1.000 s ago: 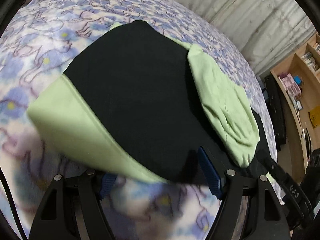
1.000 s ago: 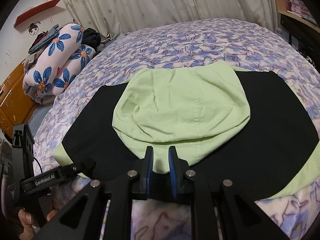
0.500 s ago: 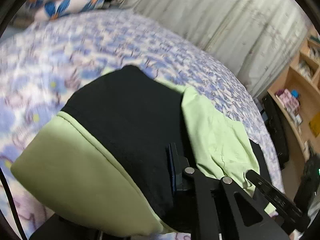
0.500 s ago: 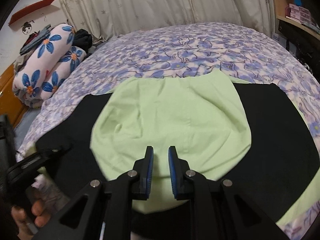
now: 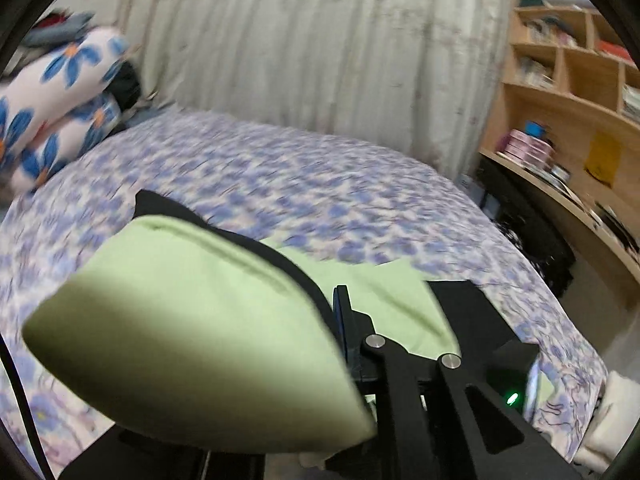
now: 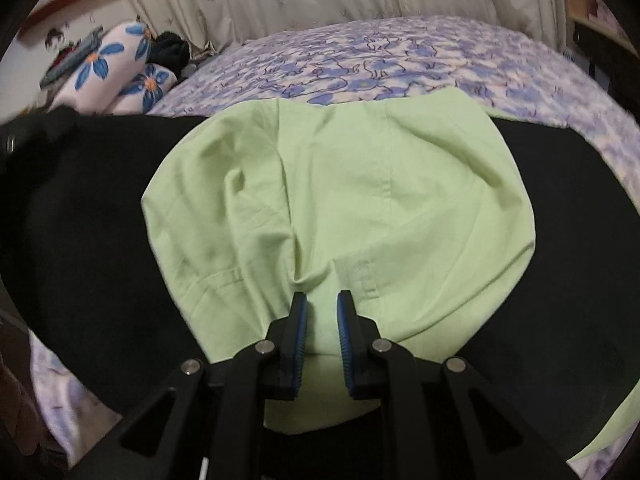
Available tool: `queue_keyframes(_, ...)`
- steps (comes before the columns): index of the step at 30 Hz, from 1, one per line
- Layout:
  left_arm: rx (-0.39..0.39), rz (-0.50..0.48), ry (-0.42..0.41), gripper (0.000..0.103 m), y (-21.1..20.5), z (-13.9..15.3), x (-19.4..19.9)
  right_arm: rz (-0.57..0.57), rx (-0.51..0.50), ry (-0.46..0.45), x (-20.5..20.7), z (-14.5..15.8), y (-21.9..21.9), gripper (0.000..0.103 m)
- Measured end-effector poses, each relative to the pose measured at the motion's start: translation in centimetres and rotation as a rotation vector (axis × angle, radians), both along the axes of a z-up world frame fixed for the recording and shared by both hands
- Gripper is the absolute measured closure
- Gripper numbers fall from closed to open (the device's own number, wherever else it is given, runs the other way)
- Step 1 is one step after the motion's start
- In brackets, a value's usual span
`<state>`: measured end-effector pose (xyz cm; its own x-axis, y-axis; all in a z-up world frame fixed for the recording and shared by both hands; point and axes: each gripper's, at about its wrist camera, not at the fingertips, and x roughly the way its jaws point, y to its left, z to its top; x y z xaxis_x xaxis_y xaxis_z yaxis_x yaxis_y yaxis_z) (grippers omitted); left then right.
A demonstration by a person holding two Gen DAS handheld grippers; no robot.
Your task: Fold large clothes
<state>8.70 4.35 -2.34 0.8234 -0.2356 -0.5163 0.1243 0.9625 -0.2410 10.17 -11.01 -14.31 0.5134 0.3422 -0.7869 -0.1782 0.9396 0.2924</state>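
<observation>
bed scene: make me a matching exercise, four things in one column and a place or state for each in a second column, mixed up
Things:
1. hood
2. left gripper
3. flowered bedding roll
4. shelves

Place or state:
A. stacked at the far left end of the bed
B. lying flat on the black body of the garment
C. against the wall to the right of the bed
D. clamped on a green band of the garment, lifted off the bed

Pairs: 1-B, 2-D, 3-A, 4-C
</observation>
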Motion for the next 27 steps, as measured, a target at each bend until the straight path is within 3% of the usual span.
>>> queue_keyframes(6,0.094,-0.124,-0.047,0.095,-8.0,2.2,0.9,-0.049,0.189,0.050,-2.3,1.5,-5.3,0.088)
queue_keyframes(12,0.142,-0.276,-0.059,0.095,-16.8,2.1,1.1,-0.317,0.137,-0.020,-6.2,3.9,-15.4,0.088)
queue_keyframes(19,0.254,-0.468,0.023,0.095,-26.1,-2.9,1.1,-0.576,0.069,-0.069,-9.1,4.8,-23.4,0.088)
queue_keyframes(22,0.319,-0.516,0.059,0.094,-28.6,-5.6,0.6,-0.622,0.071,-0.050,-9.3,4.3,-25.0,0.088)
queue_keyframes(27,0.336,-0.568,0.133,0.090,-29.4,-8.0,0.8,-0.639,0.076,-0.029,-9.9,3.2,-25.8,0.088)
